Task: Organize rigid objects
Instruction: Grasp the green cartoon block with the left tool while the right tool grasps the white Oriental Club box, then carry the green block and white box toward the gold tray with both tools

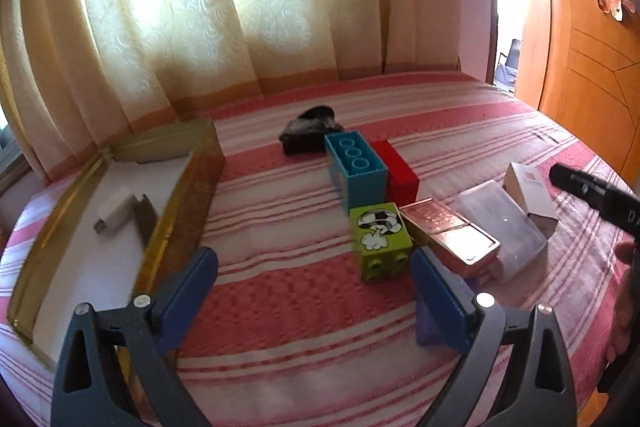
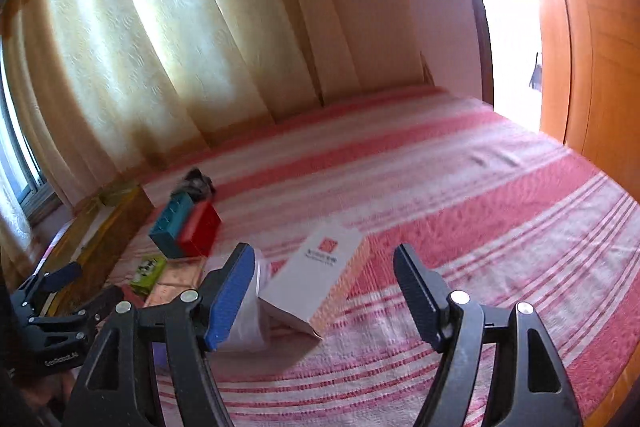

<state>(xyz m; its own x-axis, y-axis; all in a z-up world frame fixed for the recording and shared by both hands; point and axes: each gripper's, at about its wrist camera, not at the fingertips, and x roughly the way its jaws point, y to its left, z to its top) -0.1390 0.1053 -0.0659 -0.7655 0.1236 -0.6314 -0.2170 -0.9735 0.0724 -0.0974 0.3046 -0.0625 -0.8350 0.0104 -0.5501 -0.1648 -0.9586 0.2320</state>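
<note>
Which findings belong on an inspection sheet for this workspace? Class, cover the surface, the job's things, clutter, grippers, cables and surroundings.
Surface: pink striped bedspread.
Job's things: blue brick and red brick side by side; green brick beside a copper-coloured case; clear plastic box; white carton; gold tray holding a white plug.
Clutter: dark object, blurred.
Grippers: left gripper open, empty; right gripper open, carton ahead of it.
Cables: nothing seen.
Surroundings: cream curtain, wooden door.
</note>
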